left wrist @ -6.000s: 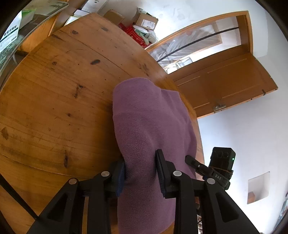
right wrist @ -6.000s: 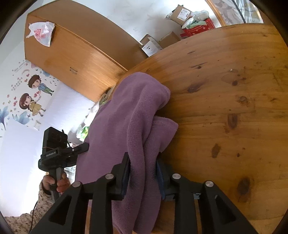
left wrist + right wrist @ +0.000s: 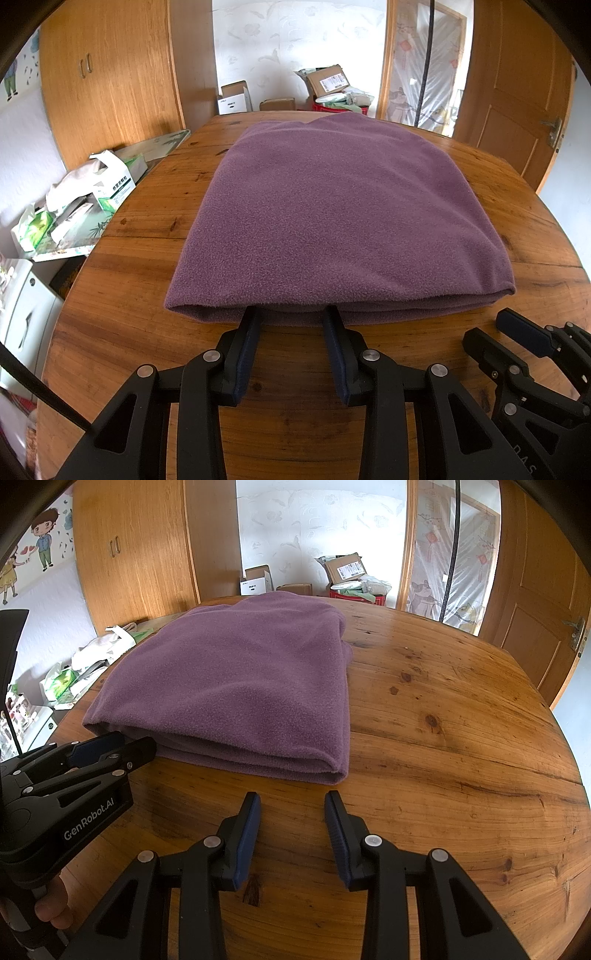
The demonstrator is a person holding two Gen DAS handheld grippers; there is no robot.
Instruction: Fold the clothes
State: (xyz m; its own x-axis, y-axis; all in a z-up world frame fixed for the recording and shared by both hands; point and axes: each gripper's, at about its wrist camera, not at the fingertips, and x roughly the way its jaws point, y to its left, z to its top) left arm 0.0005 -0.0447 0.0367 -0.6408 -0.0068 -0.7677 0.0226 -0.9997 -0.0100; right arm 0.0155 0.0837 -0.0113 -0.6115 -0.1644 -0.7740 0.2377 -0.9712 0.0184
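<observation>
Wooden cupboards and a door stand behind the round wooden table [image 3: 110, 302], where a folded purple fleece garment [image 3: 332, 214] lies flat near the middle. Both grippers are parted and empty: the left gripper [image 3: 291, 314] has its tips at the garment's near fold, while the right gripper [image 3: 291, 799] rests just short of it.

Matt fleece garment [image 3: 340, 218], glossy wooden table [image 3: 140, 314]
</observation>
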